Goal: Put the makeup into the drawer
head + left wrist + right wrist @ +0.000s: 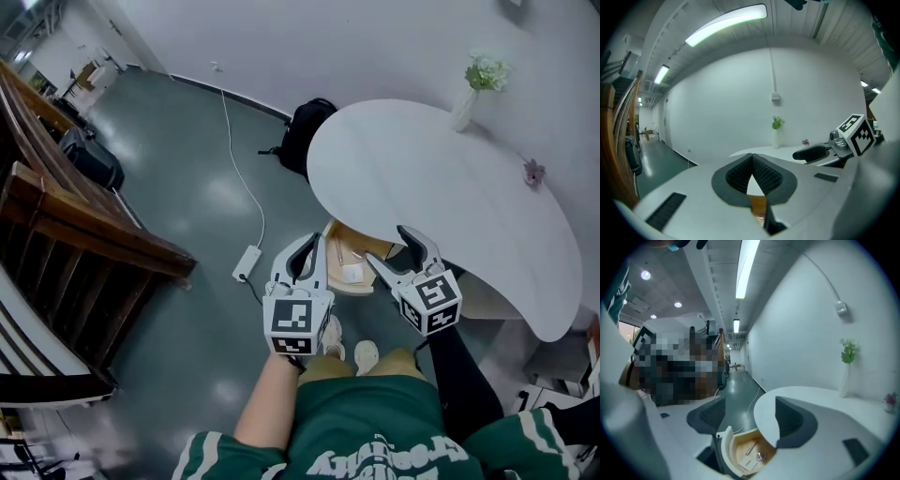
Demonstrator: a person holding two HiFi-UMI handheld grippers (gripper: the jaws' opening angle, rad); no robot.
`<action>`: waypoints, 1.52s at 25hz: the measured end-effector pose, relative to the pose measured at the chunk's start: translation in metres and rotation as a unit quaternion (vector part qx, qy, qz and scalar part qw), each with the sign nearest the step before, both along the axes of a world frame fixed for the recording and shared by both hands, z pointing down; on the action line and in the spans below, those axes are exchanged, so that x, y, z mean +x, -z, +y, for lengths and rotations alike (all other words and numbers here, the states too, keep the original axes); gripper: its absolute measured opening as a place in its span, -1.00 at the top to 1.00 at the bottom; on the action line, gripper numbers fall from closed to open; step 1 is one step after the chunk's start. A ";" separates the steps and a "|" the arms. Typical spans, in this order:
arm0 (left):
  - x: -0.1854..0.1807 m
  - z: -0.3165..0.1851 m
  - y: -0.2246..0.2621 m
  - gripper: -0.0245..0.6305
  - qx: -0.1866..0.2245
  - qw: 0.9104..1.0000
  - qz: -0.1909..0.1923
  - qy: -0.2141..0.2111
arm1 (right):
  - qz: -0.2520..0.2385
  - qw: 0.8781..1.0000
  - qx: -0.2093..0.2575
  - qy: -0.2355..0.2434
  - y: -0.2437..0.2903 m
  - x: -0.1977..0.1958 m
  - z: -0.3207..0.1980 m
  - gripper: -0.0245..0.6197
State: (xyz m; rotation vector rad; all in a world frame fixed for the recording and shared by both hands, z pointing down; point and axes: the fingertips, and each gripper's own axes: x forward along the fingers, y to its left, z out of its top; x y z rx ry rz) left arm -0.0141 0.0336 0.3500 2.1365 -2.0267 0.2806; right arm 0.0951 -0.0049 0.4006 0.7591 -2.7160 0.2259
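While the left hand-held gripper [752, 158] is sitting closed, pads meeting at the tips with nothing held, the right hand-held gripper [745, 416] is standing wide open and empty. Count: two hand-held grippers, one desk [450, 187], one drawer [724, 448]. Drawer is hanging open under the desk edge at frame centre of the head view. Three makeup pieces [352, 273] are lying inside it: one slim stick [751, 448], one small round piece [761, 456], one flat white packet [743, 465]. One vase [464, 108] is standing on the desk, upper right.
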 end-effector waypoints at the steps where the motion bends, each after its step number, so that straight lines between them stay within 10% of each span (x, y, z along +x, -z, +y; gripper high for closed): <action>1: 0.005 0.004 0.004 0.93 0.002 1.000 -0.003 0.003 | -0.008 1.000 0.007 -0.002 0.008 0.005 0.003 -0.14; 13: 0.028 0.052 0.039 0.93 0.028 0.998 -0.024 0.050 | -0.050 0.996 0.072 0.011 0.066 0.043 0.035 -0.04; 21: 0.027 0.065 0.046 0.93 0.035 0.997 -0.029 0.066 | -0.057 0.994 0.093 0.029 0.081 0.046 0.044 0.91; 38: 0.029 0.061 0.052 0.93 0.042 0.996 -0.037 0.065 | -0.058 0.992 0.109 0.010 0.087 0.057 0.037 0.91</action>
